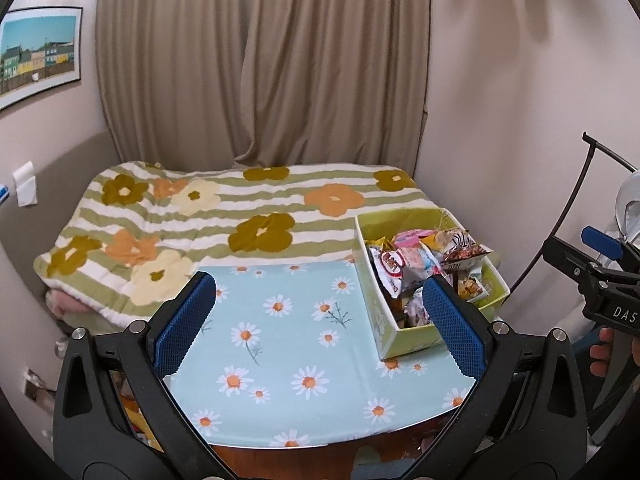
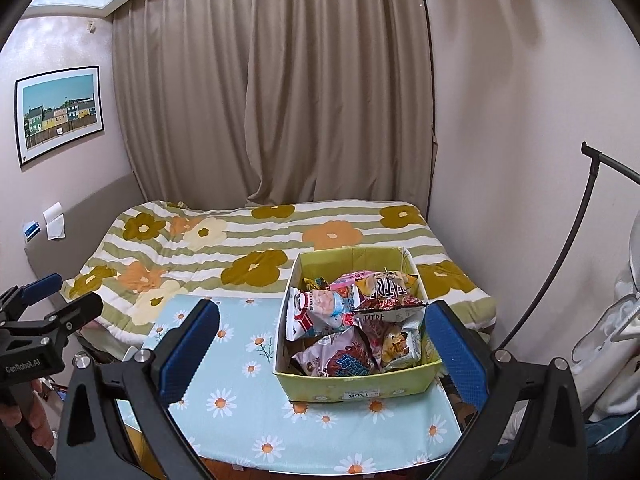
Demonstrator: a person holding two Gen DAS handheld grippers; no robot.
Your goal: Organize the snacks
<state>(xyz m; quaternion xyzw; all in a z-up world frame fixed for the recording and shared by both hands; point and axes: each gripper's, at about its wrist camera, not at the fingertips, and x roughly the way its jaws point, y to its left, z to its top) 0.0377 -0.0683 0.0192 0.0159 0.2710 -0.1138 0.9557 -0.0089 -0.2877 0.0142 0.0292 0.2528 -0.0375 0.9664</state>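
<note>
your left gripper (image 1: 320,320) stands wide apart with nothing between its blue pads, held back over the near edge of the table (image 1: 280,360). your right gripper (image 2: 320,344) is just as wide and just as empty, framing the box (image 2: 352,384) from the near side without touching it.

the snacks (image 2: 352,328) all lie heaped inside the yellow-green cardboard box, which sits on the right part of the daisy-print tablecloth, its far side toward the bed (image 2: 240,248). no packet shows loose on the cloth in either view. that fits two readings: the packets gathered into the box and the job near its close, or a full box waiting to be emptied and sorted on the bare cloth beside it. the pictures do not settle which, so treat the heap as it lies: loose, overlapping, some bags upright and some flat.

readable writing: a white and red bag (image 2: 316,312) carries "shrimp fla…"; a dark bag shows "tatre" or the like, partly upside down; the box front has a sticker reading "130b" inverted. the left tool's body reads "genrobot.ai", the right one's "das…".
</note>
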